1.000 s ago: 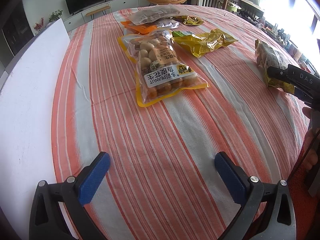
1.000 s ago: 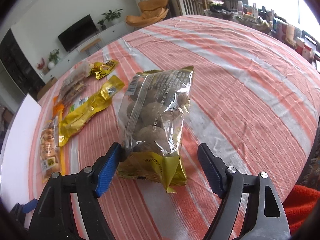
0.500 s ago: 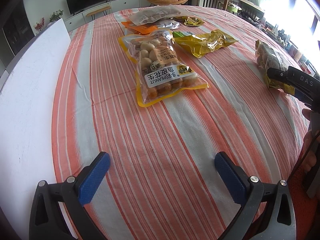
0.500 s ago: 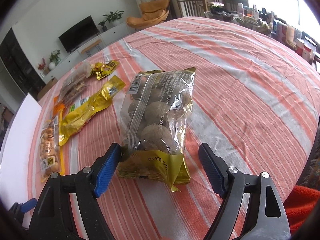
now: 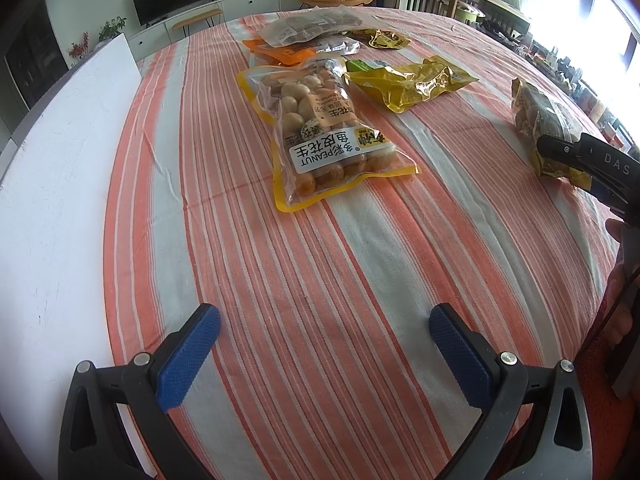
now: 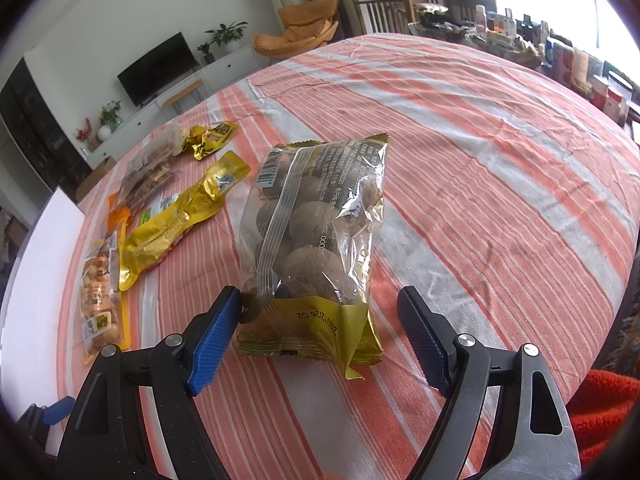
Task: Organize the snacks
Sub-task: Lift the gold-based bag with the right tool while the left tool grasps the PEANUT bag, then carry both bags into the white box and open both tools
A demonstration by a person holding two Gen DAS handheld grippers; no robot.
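We hold the right gripper [image 6: 320, 320] spread wide around the walnut bag [image 6: 312, 248] at twelve o'clock — unpinched, ready to clamp. Our left gripper [image 5: 324, 344] gapes empty; the peanut bag [image 5: 324, 136] waits at twelve.

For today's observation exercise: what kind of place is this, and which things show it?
Most likely a home living-dining room: a television on a low cabinet, an orange lounge chair, and a striped tablecloth holding snack packets.
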